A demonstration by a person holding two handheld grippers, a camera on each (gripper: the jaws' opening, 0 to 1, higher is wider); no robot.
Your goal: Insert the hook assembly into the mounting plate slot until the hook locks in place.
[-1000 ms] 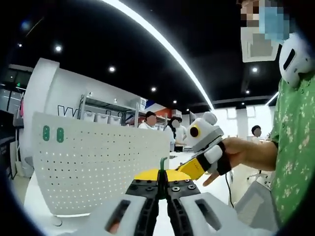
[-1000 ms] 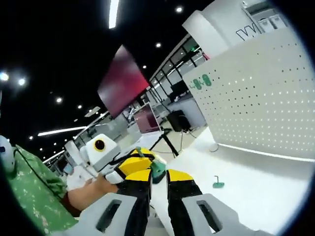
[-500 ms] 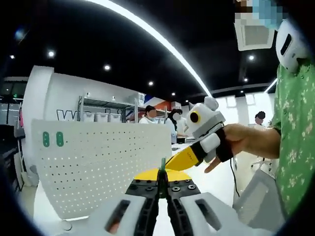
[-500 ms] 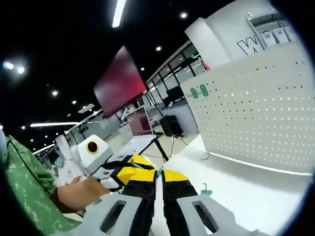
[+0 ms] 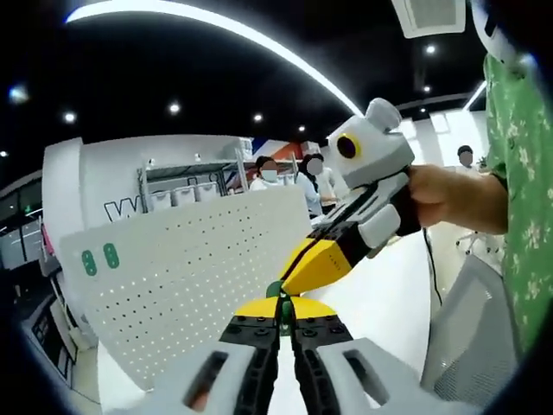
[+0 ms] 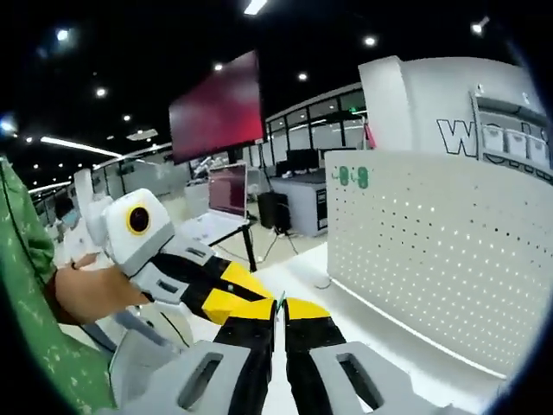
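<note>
Left gripper view: the left tool (image 5: 285,322) has its jaws pressed together on a thin green hook (image 5: 276,292), whose tip sticks up between the yellow pads. The right tool (image 5: 298,270) comes in from the right, held in a person's hand (image 5: 441,194), and its yellow tips meet the hook's top end just above the left tool's pads. Behind both stands the white perforated mounting plate (image 5: 190,268), upright on the white worktop (image 5: 389,298), with two small green marks near its upper left corner.

Right gripper view: the right tool (image 6: 278,316) shows its jaws nearly together, with a sliver of green, probably the hook (image 6: 278,302), pinched between them, though too little shows to be sure. The left tool (image 6: 226,294) reaches in from the left, its yellow tips touching the right tool's. The mounting plate (image 6: 432,251) stands to the right, apart from both tools.
</note>
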